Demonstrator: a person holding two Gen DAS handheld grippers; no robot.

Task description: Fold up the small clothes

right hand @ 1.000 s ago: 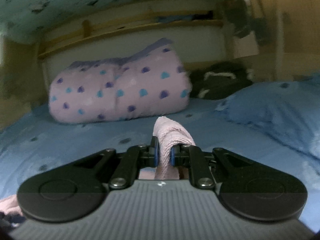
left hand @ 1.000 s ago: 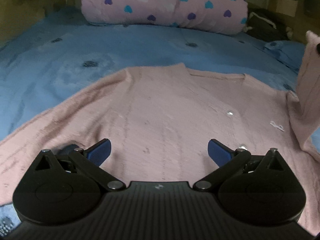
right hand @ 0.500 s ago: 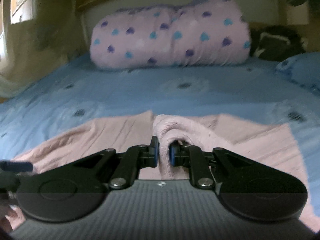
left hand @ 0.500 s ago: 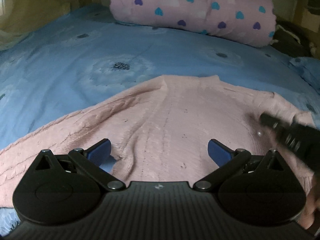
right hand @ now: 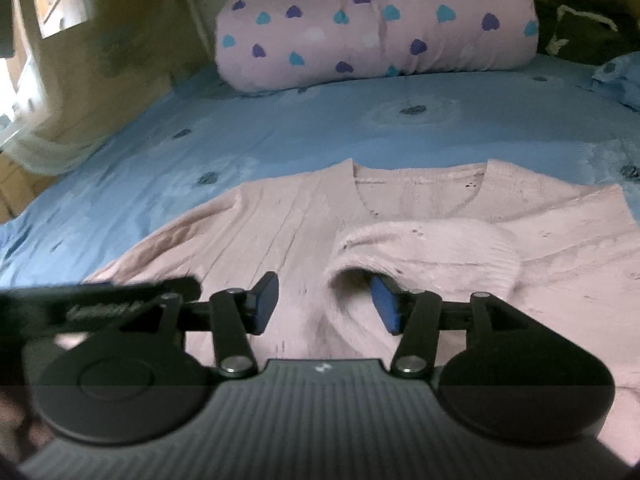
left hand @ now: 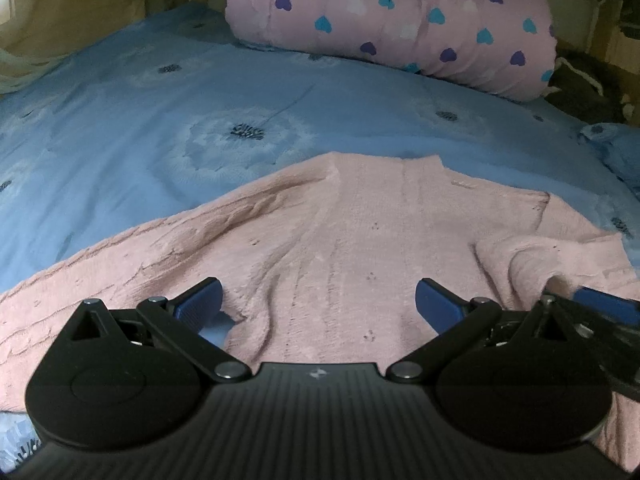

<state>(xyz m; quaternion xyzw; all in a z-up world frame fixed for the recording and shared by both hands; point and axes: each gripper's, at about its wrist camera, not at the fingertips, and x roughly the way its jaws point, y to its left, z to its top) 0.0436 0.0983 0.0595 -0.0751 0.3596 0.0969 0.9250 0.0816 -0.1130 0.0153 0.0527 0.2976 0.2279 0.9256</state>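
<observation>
1. The cardigan (right hand: 280, 248) lies flat on the bed (right hand: 360, 128), neck toward the far end, where a pillow (right hand: 376, 20) with hearts sits against the headboard.
2. 1 fold looks done: the right sleeve (right hand: 424, 252) is laid across the chest, cuff toward the middle. It sits in a loose hump rather than flat, so I judge it will need smoothing.
3. The right claw (right hand: 326, 308) is just at that cuff. Its jaws have just been opening and now stand apart; the cuff lies between them, and the right pad sits at the cuff's mouth, but neither pad presses on the knit. The sleeve seems released.
4. The left claw (left hand: 318, 306) hovers low over the near part of the body with its jaws spread wide, pinching nothing. A bit of blue bed shows by its left pad.
5. In the left view the left sleeve (left hand: 120, 260) runs out flat toward the near left, unfolded. The right claw's blue tip shows at the right edge, beside the folded sleeve.
6. Left to do, as I judge it: bring the left sleeve across the chest, flatten both sleeves, then fold the body up from hem to neck. The hem is hidden below both claws, so its state cannot be told.
7. Overall, the task seems less than half done.
</observation>
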